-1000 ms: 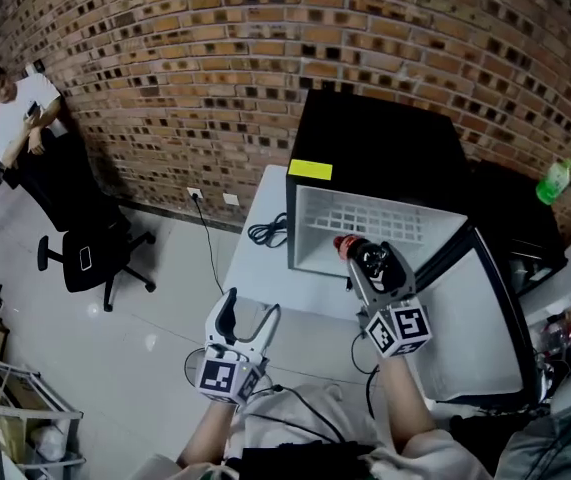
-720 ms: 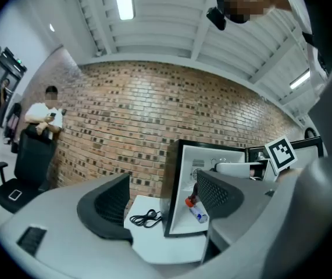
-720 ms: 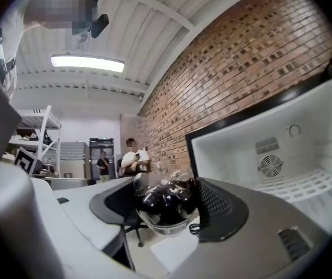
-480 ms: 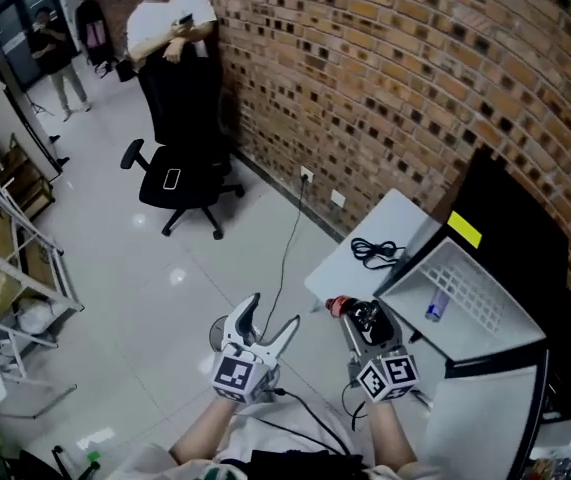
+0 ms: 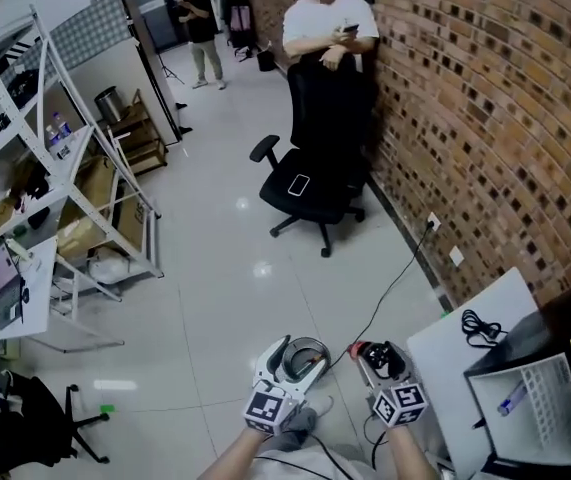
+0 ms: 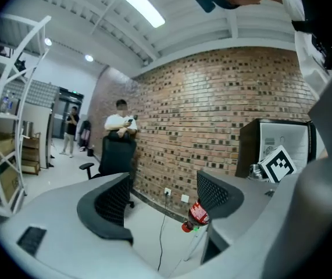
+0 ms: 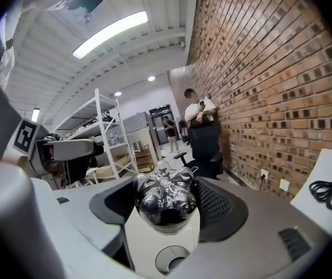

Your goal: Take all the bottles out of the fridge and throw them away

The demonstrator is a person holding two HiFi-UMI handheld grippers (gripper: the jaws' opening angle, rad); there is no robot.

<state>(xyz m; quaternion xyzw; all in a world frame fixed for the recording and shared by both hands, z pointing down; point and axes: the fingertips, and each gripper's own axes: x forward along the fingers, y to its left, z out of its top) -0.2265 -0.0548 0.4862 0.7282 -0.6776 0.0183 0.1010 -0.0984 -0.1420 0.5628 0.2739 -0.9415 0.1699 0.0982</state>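
Right tool is clamped on the bottle. Its pads press the clear body from both sides, with the jaws standing only as wide as the bottle. In the right gripper view the lobed base faces the camera square on. So the long axis runs along the tool's own line, nearly level, with the red cap leading away from us over the floor. We judge this end-on grip suits carrying: the bottle cannot swing sideways, and opening the jaws would drop it neck first. The left tool stands with jaws apart and nothing between them. In its view the cap and red label only show beyond its right jaw. We read it as kept free for the next pick. The bottle is thus in the air in front of us, well apart from the fridge, which stands open on the white surface at lower right, beside a coiled cable. A pale shape lies on the fridge rack, likely another bottle, so the task looks unfinished. A round grey rim shows on the floor under the left tool. It is possibly the bin, but we cannot tell.
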